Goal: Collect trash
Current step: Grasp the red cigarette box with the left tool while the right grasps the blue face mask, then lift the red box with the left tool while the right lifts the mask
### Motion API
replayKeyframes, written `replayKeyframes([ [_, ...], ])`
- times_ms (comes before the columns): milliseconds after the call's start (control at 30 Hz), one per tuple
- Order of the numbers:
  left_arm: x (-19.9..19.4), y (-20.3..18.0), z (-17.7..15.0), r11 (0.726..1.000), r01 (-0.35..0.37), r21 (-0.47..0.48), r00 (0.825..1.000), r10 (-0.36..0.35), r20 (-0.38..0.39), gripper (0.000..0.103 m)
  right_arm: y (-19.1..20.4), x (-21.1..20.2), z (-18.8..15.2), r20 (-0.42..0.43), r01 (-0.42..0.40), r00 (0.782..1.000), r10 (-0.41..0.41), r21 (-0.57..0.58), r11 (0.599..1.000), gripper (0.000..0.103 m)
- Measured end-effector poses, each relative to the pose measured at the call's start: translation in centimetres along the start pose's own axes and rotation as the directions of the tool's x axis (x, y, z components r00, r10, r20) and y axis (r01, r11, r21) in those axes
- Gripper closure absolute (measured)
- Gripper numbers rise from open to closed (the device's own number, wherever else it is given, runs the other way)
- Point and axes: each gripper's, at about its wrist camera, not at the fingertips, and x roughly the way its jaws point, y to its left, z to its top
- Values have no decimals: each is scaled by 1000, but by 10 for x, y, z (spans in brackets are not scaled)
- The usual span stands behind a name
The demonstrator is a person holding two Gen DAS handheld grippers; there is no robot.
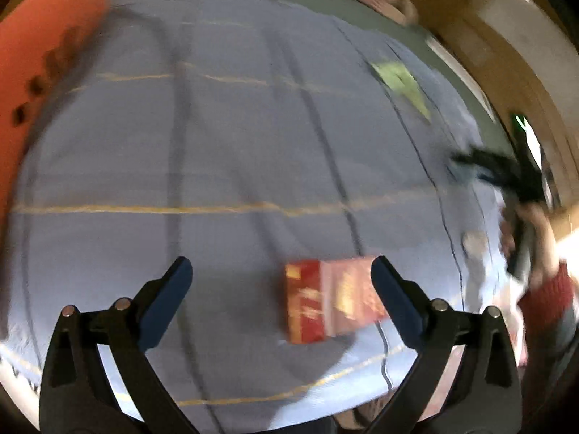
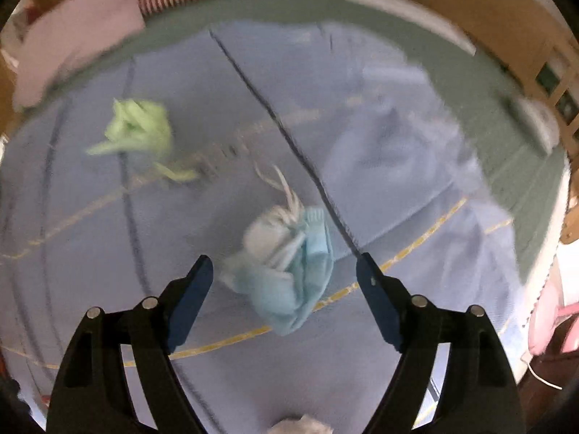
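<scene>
A bed fills both views, spread with a pale blue bedcover [image 1: 224, 166] crossed by dark and yellow lines, and every piece of trash on show lies loose on it, so the collecting looks barely begun. At the upper left of the left wrist view sits a big orange cushion [image 1: 39, 54]; pink bedding [image 2: 76, 39] is bunched at the upper left of the right wrist view.

No bin, bag or other container shows in either picture, so where the trash is meant to go, and whether anything is already in it, cannot be told.

The red carton [image 1: 325, 300] lies at the lower middle of the left wrist view, between the spread tongs of the left gripper [image 1: 280, 275], close to the right-hand pad; blur hides whether it touches, but nothing is pinched. The crumpled blue face mask [image 2: 289, 271] with white straps lies at the lower centre of the right wrist view, between the wide-open tongs of the right gripper [image 2: 284, 271], clear of both pads. The green wrapper [image 2: 139, 132] sits well apart at the left of that view, untouched. A small whitish scrap [image 2: 300, 425] peeks in at the bottom edge, too cut off to identify.

Judged from this, carton, mask and wrapper all remain to be picked up
</scene>
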Motion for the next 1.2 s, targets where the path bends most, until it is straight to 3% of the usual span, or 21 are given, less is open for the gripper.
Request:
replayKeyframes([
  [100,13,-21,-3,996,19,92,999,-14,-49,4,0,13,-5,-42,-71,997,71,10,997,69],
  [200,20,-30,-3,991,27,129,997,-17,-77,4,12,9,-13,-40,-97,995,94,-61,993,82],
  [267,27,-38,-4,986,36,164,994,-19,-106,3,17,1,-23,-67,-173,983,168,-78,982,82],
  [367,38,-54,-3,976,36,217,990,-4,-144,3,32,-19,-48,-87,-222,973,212,-125,967,82],
  [433,47,-66,-2,968,23,250,987,17,-157,3,40,-36,-65,-86,-233,971,221,-170,958,82],
  [533,70,-78,-4,957,-47,288,976,105,-189,3,43,-53,-80,-72,-239,971,229,-205,949,82],
  [600,77,-79,-3,957,-59,282,974,118,-195,3,43,-69,-92,-39,-226,974,223,-238,945,82],
  [800,64,-71,2,964,-99,248,985,131,-112,6,51,-95,-118,9,-208,976,218,-265,942,82],
  [900,32,-71,3,957,-152,247,988,143,52,6,57,-106,-120,32,-225,970,241,-262,938,82],
  [967,8,-75,1,949,-182,259,975,141,172,6,58,-118,-123,56,-220,968,245,-279,935,82],
  [1033,-13,-80,-4,930,-252,267,946,178,273,6,65,-128,-126,83,-207,967,242,-305,930,82],
  [1067,-20,-81,-5,925,-272,266,934,188,303,6,68,-132,-129,92,-199,967,239,-319,927,82],
  [1200,-43,-80,-15,928,-278,249,916,178,359,6,78,-143,-137,123,-179,964,235,-353,918,82],
])
